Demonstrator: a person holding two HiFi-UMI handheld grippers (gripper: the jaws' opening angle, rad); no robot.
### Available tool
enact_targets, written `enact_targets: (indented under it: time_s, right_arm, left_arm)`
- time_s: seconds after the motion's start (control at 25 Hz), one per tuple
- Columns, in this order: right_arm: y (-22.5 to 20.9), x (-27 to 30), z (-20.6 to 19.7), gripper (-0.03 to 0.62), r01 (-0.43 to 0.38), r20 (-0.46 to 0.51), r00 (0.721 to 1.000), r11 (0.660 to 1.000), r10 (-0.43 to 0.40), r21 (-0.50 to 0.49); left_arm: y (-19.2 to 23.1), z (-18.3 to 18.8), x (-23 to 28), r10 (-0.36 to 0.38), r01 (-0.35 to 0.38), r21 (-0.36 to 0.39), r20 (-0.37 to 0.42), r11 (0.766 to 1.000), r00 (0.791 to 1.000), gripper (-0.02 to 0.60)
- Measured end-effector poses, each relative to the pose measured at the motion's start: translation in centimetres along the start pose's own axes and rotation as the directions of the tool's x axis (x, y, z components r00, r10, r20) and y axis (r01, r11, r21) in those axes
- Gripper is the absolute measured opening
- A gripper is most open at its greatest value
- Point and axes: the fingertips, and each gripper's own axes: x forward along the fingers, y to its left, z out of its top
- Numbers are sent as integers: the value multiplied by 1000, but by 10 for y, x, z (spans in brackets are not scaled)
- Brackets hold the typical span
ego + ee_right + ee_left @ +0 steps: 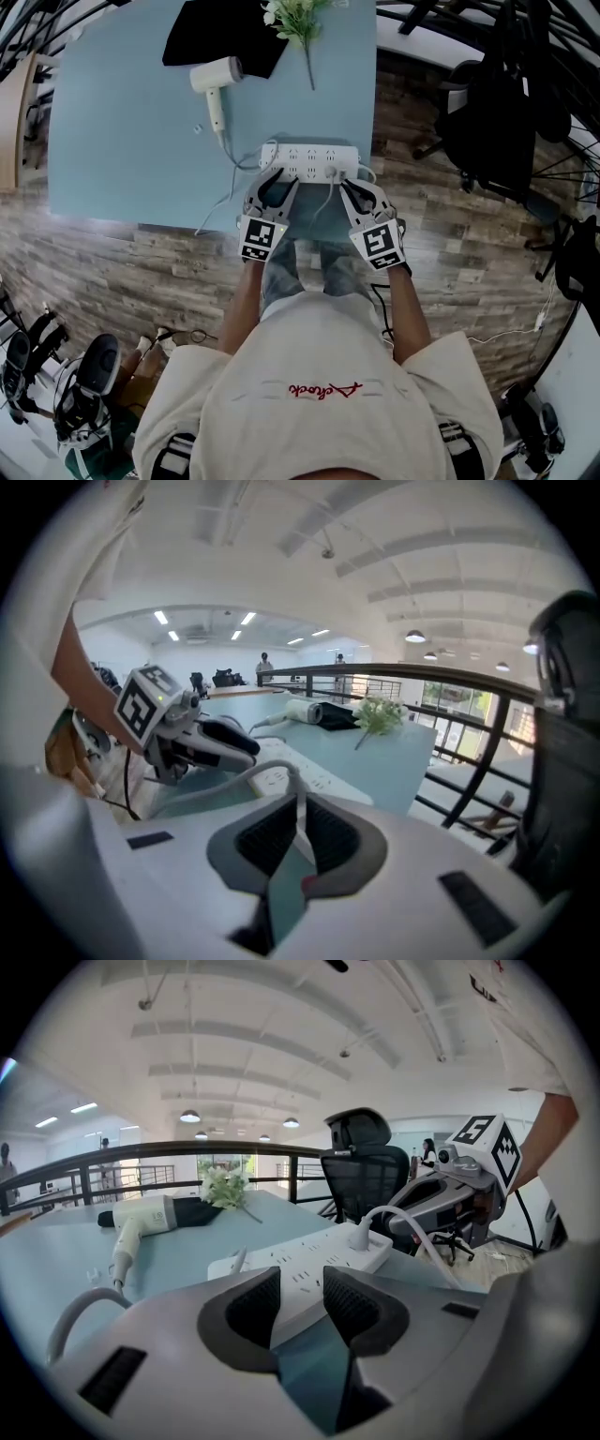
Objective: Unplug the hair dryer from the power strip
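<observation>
Looking down in the head view, the power strip (pixel 309 157) is lying crosswise at the near edge of the table (pixel 122 150), its long axis running left to right. The hair dryer (pixel 214 77) is resting well beyond it. Both grippers are reaching the strip's near side. The left gripper (pixel 279 180) is sitting toward its left half, and the right gripper (pixel 352 186) is sitting closer to the plug (pixel 335 172).

In the left gripper view, the jaws are standing apart, with the strip's near edge showing between them unpressed. The plug (pixel 361 1234) is standing upright off to the right.

In the right gripper view, the jaws are pinching together on what looks like the white cord (pixel 234 787), which is arching in from the left. The pull is probably needing to go upward, away from the strip's face.
</observation>
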Motion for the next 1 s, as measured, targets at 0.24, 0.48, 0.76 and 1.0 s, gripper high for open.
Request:
enact_targets:
  time_s: [0.24, 0.48, 0.76, 1.0]
  right_arm:
    - [5, 5, -2, 20, -13, -29, 1000, 991, 9, -136]
    - [9, 13, 3, 123, -56, -12, 998, 993, 55, -104]
    - [9, 24, 10, 130, -68, -6, 998, 990, 67, -127]
    - [8, 31, 11, 130, -67, -14, 998, 988, 66, -141]
  left_arm:
    - [0, 0, 0, 0, 0, 1, 0, 1000, 1000, 135]
    - [1, 0, 1, 1, -1, -1, 2, 1000, 1000, 135]
    - [0, 1, 0, -1, 1, 1, -2, 1000, 1000, 135]
    - [-1, 0, 0, -2, 2, 1, -3, 1000, 1000, 135]
